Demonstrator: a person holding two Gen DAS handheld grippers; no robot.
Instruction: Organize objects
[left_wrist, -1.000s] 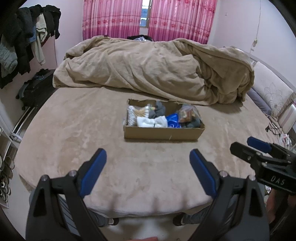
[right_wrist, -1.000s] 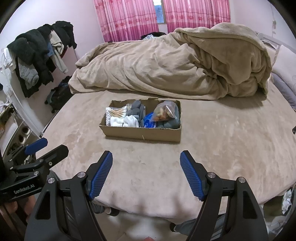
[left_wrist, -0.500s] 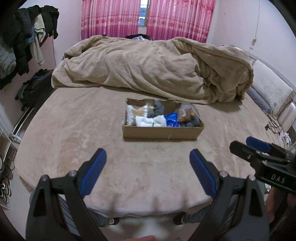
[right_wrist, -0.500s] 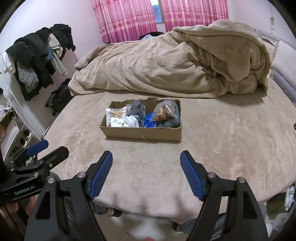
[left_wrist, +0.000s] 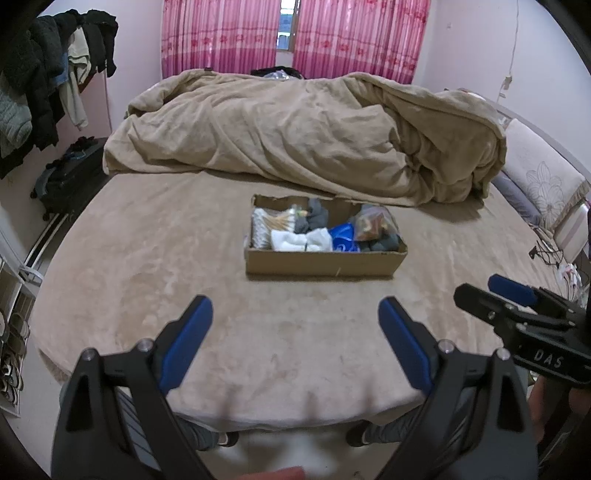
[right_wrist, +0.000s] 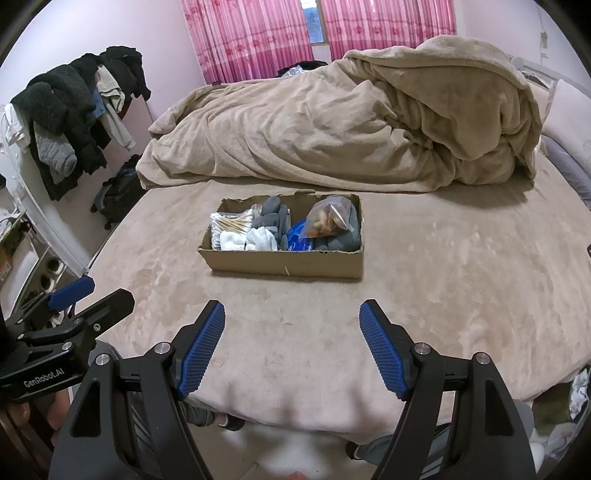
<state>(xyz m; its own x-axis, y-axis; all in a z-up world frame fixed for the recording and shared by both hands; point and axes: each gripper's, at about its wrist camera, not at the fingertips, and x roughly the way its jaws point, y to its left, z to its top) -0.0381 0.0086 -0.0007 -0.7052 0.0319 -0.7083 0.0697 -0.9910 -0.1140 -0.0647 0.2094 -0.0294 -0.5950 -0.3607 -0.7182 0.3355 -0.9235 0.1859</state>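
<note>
**Both grippers wide apart and empty at the near edge of the bed; filled box sits mid-bed**

Pose. Left gripper (left_wrist: 295, 332) is held over the near edge of the bed (left_wrist: 147, 258), tilted downward toward the sheet, its blue-padded fingers (left_wrist: 186, 341) spread wide with nothing between them. Right gripper (right_wrist: 291, 339) is held the same way just beside it, also tilted down, its fingers (right_wrist: 201, 345) spread and empty. Each gripper shows at the side of the other's view: the right one at the right margin of the left wrist view, the left one at the left margin of the right wrist view. Neither touches the bed cover or the box.

Task object. Cardboard box (left_wrist: 325, 264) rests flat on the tan sheet, about mid-bed, well ahead of both grippers. Inside, from left: a pack of cotton swabs (right_wrist: 231, 223), white socks (right_wrist: 258, 238), grey socks (right_wrist: 273, 216), a blue packet (right_wrist: 297, 236), and a clear bag of brownish items (right_wrist: 328, 218) lying on more grey cloth at the right end.

Edges and room. Bare sheet lies open between the fingers and the box's front wall, and on both sides of the box. Behind the box, a bunched tan blanket (left_wrist: 295, 140) lies close to the back wall. The near mattress edge drops off just below the fingers, with the person's shoes (left_wrist: 225, 439) visible beneath it. Clothes rack (right_wrist: 70, 125) stands off the left edge of the bed; pink curtains (left_wrist: 288, 37) at the far wall.
</note>
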